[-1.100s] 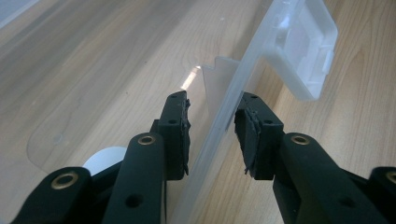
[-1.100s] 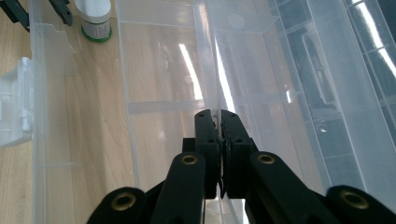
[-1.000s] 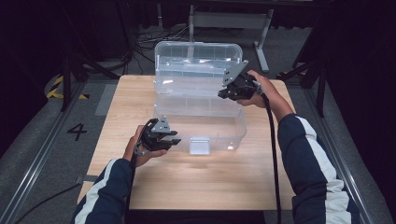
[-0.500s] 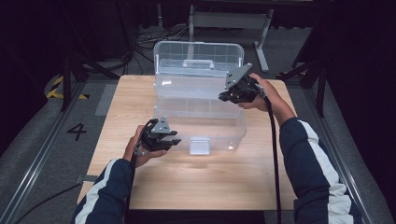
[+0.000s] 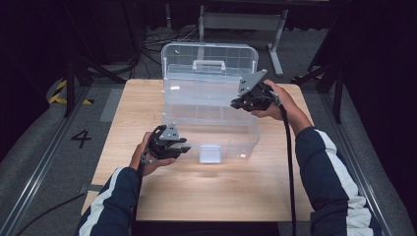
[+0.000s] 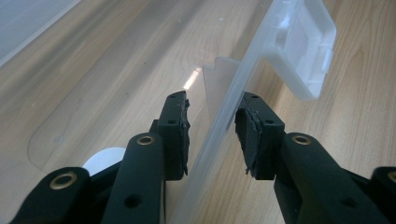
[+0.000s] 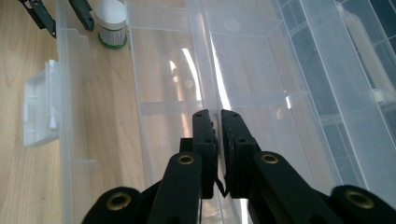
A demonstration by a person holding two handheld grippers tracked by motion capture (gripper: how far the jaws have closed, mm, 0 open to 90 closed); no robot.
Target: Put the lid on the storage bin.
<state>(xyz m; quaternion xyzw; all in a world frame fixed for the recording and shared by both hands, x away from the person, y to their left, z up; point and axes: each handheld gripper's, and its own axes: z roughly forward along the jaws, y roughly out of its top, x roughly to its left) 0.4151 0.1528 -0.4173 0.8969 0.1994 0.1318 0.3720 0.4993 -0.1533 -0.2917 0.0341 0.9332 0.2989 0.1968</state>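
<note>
A clear plastic box (image 5: 246,142) stands open on the wooden table, its lid (image 5: 209,54) upright at the back. My right gripper (image 5: 235,104) is shut on the thin edge of a clear divided tray (image 5: 201,91), held just above the box. In the right gripper view that edge (image 7: 218,70) runs between the closed jaws (image 7: 218,119). My left gripper (image 5: 184,146) is at the box's front left corner. Its jaws (image 6: 212,116) straddle the front wall (image 6: 224,109) with a gap on each side. A small white bottle (image 7: 112,21) stands inside that corner.
The box's white latch (image 5: 210,153) hangs down at the middle of the front wall and also shows as the latch (image 6: 303,51). Bare wooden tabletop (image 5: 221,191) lies in front of the box. A black cable (image 5: 287,162) trails from the right gripper.
The right gripper and the tray have drifted slightly lower and nearer. The left gripper has stayed at the front wall.
</note>
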